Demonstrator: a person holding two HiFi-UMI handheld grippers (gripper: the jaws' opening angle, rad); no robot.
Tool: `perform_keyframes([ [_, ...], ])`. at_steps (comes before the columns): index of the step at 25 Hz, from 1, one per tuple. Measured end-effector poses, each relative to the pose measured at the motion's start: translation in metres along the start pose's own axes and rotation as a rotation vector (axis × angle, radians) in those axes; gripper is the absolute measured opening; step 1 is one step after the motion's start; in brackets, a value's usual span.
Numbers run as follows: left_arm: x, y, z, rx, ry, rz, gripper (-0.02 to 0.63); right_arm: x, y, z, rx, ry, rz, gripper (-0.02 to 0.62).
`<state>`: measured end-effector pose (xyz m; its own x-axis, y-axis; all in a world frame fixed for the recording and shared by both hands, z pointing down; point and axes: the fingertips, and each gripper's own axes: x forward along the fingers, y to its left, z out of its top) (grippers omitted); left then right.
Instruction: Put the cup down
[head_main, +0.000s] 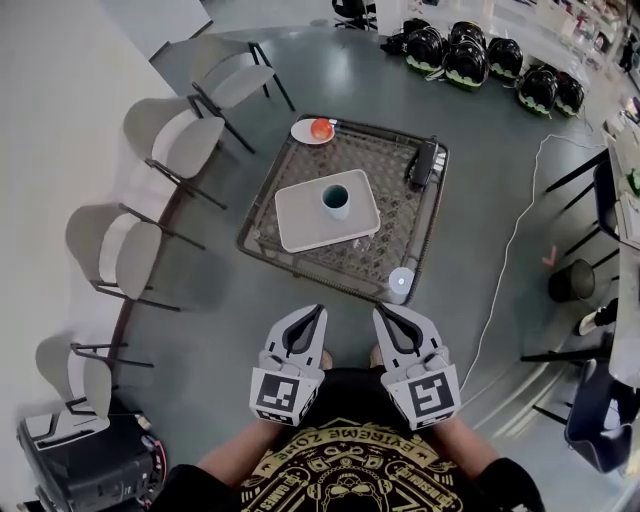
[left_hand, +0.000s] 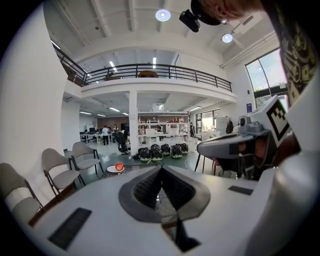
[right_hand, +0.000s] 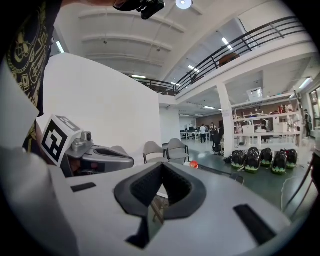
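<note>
A teal cup (head_main: 336, 201) stands upright on a white tray (head_main: 300, 228) on the low mesh table (head_main: 395, 160). Both grippers hang close to my body, well short of the table. My left gripper (head_main: 319, 310) is shut with nothing in it, and so is my right gripper (head_main: 380, 311). In the left gripper view the jaws (left_hand: 161, 168) meet tip to tip, and the right gripper (left_hand: 235, 148) shows beside them. In the right gripper view the jaws (right_hand: 161, 165) are likewise closed and empty, with the left gripper (right_hand: 100, 156) alongside.
On the table are a plate with an orange-red fruit (head_main: 320, 129), a black device (head_main: 424, 166) and a small white disc (head_main: 401, 282). Grey chairs (head_main: 175, 145) line the left wall. Black helmets (head_main: 465, 55) lie on the floor beyond, and a cable (head_main: 510, 250) runs at right.
</note>
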<state>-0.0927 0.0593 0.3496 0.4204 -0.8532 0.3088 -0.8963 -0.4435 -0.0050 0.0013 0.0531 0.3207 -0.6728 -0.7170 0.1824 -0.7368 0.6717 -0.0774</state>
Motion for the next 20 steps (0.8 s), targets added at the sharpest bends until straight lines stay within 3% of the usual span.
perform_keyframes([
  [9,-0.017,0.02,-0.02,-0.033,0.012,-0.064,0.006,0.002,0.023,-0.008,0.002,0.034,-0.119,0.006],
  [20,-0.021,0.032,-0.022,-0.02,0.007,-0.145,0.006,0.008,0.05,-0.009,-0.002,0.051,-0.152,0.004],
])
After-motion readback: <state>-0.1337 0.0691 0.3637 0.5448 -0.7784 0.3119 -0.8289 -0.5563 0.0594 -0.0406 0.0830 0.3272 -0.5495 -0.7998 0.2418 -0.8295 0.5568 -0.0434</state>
